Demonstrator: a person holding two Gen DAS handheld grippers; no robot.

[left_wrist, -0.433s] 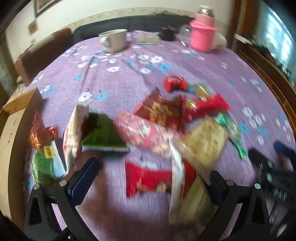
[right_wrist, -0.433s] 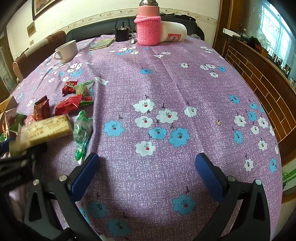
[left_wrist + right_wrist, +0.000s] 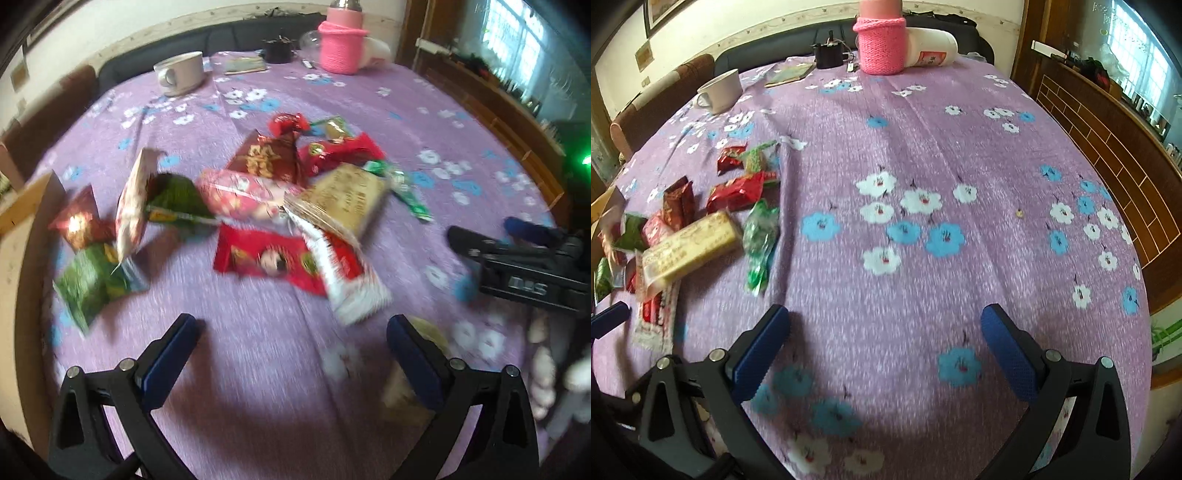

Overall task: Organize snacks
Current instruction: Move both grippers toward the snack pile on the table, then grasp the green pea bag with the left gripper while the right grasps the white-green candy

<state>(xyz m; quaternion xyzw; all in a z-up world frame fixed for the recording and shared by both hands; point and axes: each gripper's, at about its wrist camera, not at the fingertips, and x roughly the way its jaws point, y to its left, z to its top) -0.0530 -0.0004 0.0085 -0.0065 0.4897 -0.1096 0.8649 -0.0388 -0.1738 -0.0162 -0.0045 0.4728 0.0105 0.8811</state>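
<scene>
Snacks (image 3: 295, 206) lie in a loose heap on the purple tablecloth (image 3: 258, 369), ahead of the left gripper (image 3: 291, 354), whose jaws are spread wide and empty. Right gripper (image 3: 886, 350) is also wide apart, holding nothing, with the heap far to its left.

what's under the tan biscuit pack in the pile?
The tan biscuit pack lies on top of a white-and-red wrapper and overlaps the edge of a pink packet. A green candy bag sits beside it. Anything fully beneath it is covered.
</scene>
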